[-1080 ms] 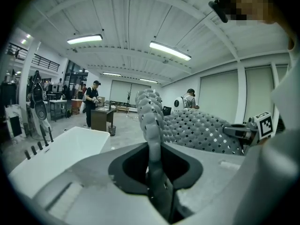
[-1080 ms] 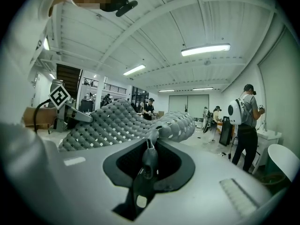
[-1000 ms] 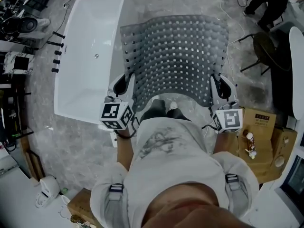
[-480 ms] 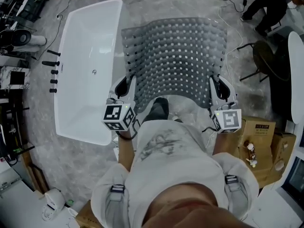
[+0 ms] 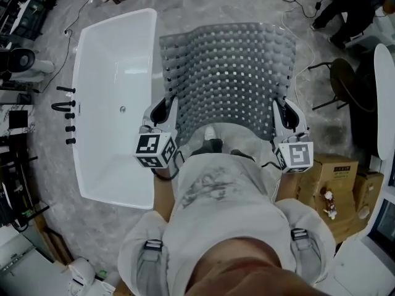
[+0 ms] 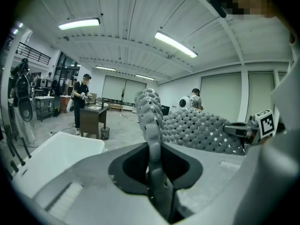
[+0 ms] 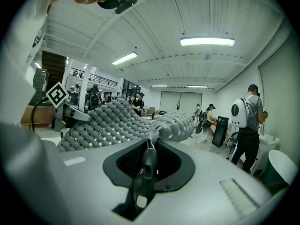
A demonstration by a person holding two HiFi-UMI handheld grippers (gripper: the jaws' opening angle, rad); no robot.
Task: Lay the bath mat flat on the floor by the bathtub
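I have both tongs clamped on the bath mat (image 5: 228, 73). In the left gripper view, the left gripper (image 6: 153, 150) has its jaws pressed together on a bunched corner of the grey, bumpy, hole-dotted mat (image 6: 201, 130), which rises between them and sweeps off to the right. In the right gripper view, the right gripper (image 7: 147, 159) is closed just as tightly on a thin pinched fold at the opposite corner, and the mat (image 7: 112, 123) runs left toward the other tong.

From the head view, the left gripper (image 5: 162, 111) and right gripper (image 5: 288, 113) sit at the near two corners, well apart, with the mat stretched wide between them and reaching away from my body. It hangs over the marble floor (image 5: 203, 5), just to the right of the white bathtub (image 5: 102, 54), its long side roughly in line with the tub. I cannot tell whether the far edge touches the floor. A cardboard box (image 5: 327, 171) stands near my right tong.
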